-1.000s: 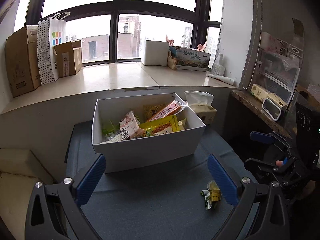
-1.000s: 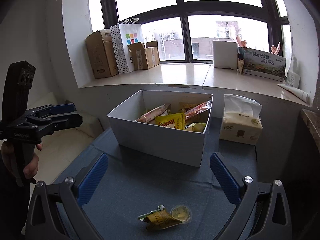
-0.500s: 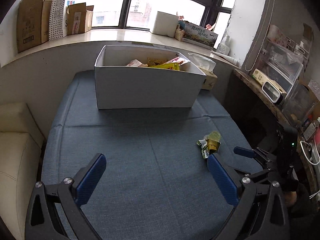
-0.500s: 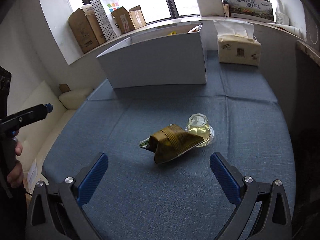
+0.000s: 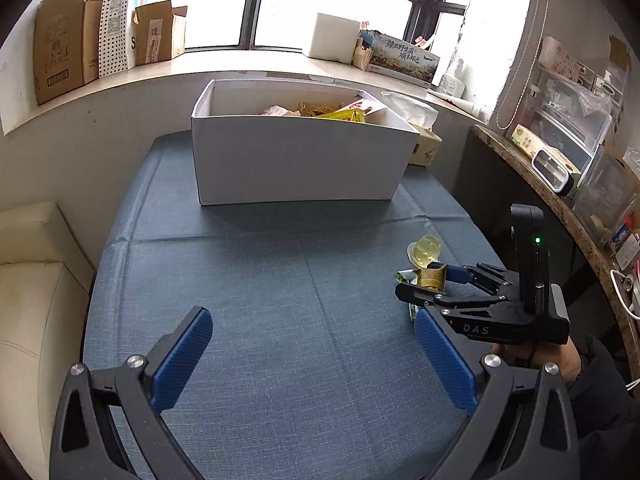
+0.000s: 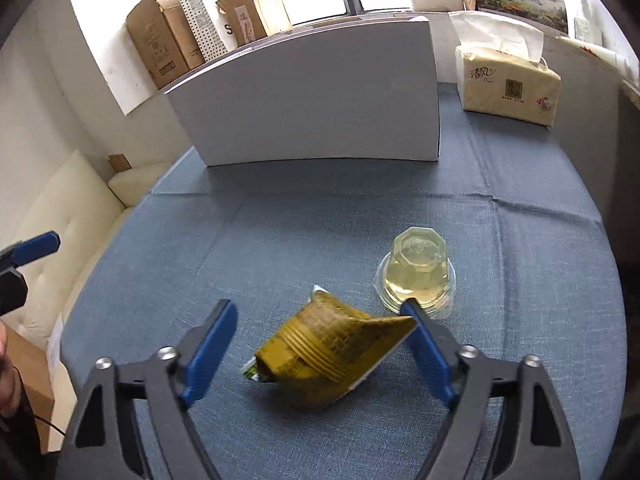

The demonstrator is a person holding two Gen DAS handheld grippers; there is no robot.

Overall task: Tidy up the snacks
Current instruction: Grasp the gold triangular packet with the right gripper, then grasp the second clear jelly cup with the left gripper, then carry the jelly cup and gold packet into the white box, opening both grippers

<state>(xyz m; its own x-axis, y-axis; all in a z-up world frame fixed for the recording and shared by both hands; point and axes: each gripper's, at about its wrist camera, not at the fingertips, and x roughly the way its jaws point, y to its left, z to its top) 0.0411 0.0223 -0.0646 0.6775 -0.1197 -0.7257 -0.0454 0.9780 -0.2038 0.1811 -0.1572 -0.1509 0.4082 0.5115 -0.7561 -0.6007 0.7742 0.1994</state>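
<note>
A brown-gold snack packet lies on the blue tablecloth, and my open right gripper straddles it, fingers on either side, not closed on it. A clear jelly cup stands upside down just behind the right finger. In the left wrist view the right gripper is seen low over the packet, with the jelly cup behind. The white box with several snacks stands at the back. My left gripper is open and empty above the cloth.
A tissue pack sits right of the white box. Cardboard boxes stand on the windowsill. A shelf with containers runs along the right. A cream sofa is at the left.
My right gripper has dropped low and moved forward until its fingers straddle the packet. My left gripper has pulled back from the box and now looks across the table.
</note>
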